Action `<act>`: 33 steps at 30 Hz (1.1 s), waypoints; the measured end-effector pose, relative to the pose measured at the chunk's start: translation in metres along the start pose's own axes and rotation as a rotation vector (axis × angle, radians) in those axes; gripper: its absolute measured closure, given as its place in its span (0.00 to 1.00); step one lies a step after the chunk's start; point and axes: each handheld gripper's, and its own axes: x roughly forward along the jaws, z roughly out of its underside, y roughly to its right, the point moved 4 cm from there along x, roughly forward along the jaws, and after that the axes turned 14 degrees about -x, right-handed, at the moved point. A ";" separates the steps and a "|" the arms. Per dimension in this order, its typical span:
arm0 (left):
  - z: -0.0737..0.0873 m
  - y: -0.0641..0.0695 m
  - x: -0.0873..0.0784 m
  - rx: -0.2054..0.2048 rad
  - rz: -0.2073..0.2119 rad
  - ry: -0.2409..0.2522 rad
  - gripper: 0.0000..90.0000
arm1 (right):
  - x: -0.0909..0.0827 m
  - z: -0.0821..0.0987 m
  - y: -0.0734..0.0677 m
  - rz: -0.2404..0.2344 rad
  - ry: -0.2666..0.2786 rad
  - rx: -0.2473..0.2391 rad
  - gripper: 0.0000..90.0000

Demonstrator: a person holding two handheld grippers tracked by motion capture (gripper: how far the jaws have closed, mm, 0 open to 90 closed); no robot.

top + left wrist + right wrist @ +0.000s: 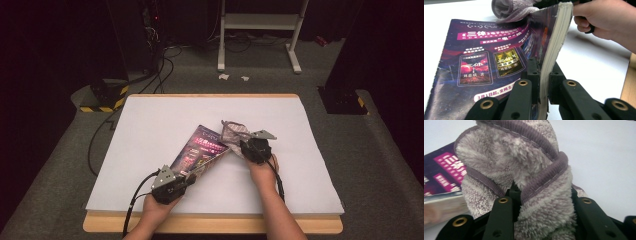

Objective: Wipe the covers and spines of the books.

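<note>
A paperback book (202,149) with a dark purple and pink cover lies at the middle of the white-covered table (150,115). My left gripper (187,179) is shut on its near corner. In the left gripper view the jaws of the left gripper (544,80) clamp the page block, and that edge of the book (486,62) is lifted and bent. A fluffy grey-lilac cloth (232,132) rests against the book's far right side. My right gripper (245,147) is shut on it. Up close, the cloth (524,157) bunches between the jaws of the right gripper (544,195), with the book (441,172) to its left.
The table's wooden front edge (210,225) runs along the bottom. Behind the table stand a white metal frame (260,22), loose cables (160,70), a yellow-and-black striped base (105,97) and a black block (342,100). The person's right hand (604,22) is beyond the book.
</note>
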 end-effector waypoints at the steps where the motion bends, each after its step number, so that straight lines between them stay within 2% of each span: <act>1: 0.000 -0.001 -0.001 -0.005 0.004 0.001 0.93 | 0.001 0.000 0.002 0.005 -0.003 0.001 0.71; 5: -0.002 -0.006 -0.004 -0.027 0.012 0.009 0.93 | 0.001 0.000 0.008 0.023 -0.002 0.013 0.71; 10: -0.002 -0.009 -0.006 -0.042 0.022 0.012 0.93 | 0.001 0.001 0.003 -0.010 0.004 0.022 0.71; 19: -0.005 -0.011 -0.007 -0.033 0.024 0.002 0.93 | -0.017 -0.008 -0.032 -0.076 0.076 -0.026 0.71; 25: -0.004 -0.008 -0.009 0.003 0.000 -0.018 0.93 | -0.032 -0.014 -0.056 -0.129 0.121 -0.066 0.71; 33: 0.003 -0.009 -0.010 -0.006 -0.014 -0.018 0.93 | -0.057 -0.025 -0.108 -0.198 0.193 -0.165 0.71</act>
